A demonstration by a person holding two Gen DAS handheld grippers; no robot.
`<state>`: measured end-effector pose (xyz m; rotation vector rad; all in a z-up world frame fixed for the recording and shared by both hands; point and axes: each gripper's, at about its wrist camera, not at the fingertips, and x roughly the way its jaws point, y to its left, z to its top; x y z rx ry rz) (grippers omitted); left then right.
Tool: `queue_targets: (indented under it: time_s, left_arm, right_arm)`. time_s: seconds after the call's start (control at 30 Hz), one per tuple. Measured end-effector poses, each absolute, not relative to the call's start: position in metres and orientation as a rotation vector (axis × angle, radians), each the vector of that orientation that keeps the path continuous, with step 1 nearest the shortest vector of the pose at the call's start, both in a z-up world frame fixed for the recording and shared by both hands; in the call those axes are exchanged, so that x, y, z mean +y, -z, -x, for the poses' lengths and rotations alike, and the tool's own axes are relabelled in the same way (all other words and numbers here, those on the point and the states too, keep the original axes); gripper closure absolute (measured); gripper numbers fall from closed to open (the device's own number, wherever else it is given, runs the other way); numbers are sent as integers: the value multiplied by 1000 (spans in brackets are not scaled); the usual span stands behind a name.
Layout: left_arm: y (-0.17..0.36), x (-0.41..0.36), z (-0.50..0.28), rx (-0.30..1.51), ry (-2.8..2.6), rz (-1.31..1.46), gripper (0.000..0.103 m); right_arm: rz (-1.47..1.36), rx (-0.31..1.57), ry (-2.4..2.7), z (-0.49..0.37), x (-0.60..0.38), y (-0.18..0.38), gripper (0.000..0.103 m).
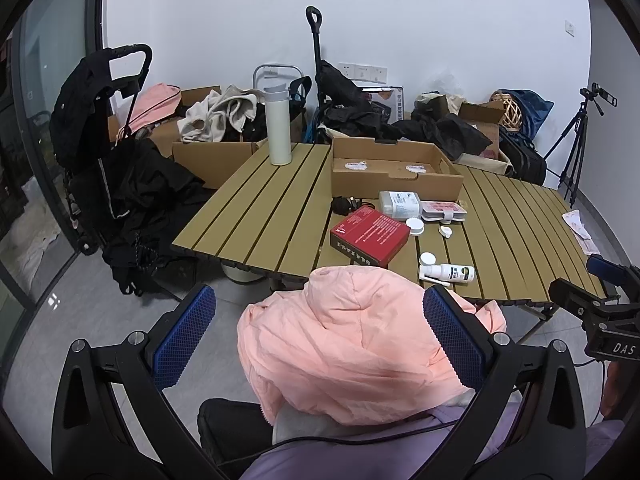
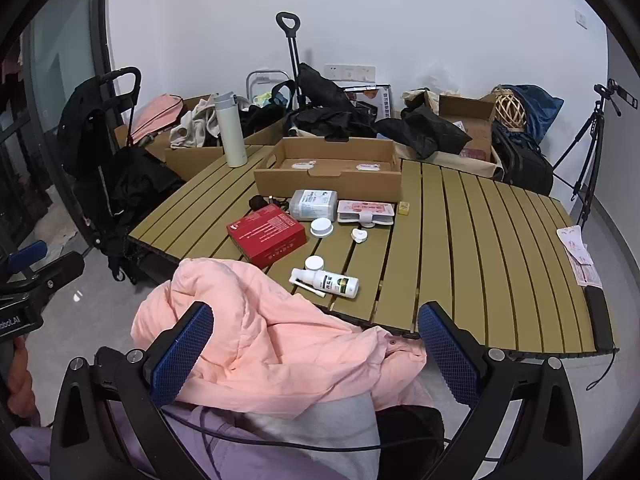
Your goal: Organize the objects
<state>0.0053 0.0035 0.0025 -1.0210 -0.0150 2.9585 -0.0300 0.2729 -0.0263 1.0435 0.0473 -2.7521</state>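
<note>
left gripper spread, holding nothing, above pink jacket | right gripper spread, holding nothing | one spray bottle lying flat on slatted table, long axis left-right, nozzle leftward | two loose white caps | one red box | one open cardboard tray behind

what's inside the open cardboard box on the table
Two small white-and-pink items lie on the floor of the cardboard box, one left, one right. The near wall hides the floor just behind it.
</note>
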Motion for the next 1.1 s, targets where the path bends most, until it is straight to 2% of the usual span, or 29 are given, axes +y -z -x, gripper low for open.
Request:
queue_targets:
  time_s: [1.1]
  left_arm:
    - [3,2,-5,-14,-2954,1039,0]
  right_arm:
    - [-1056,35,2747,30,274,29,0]
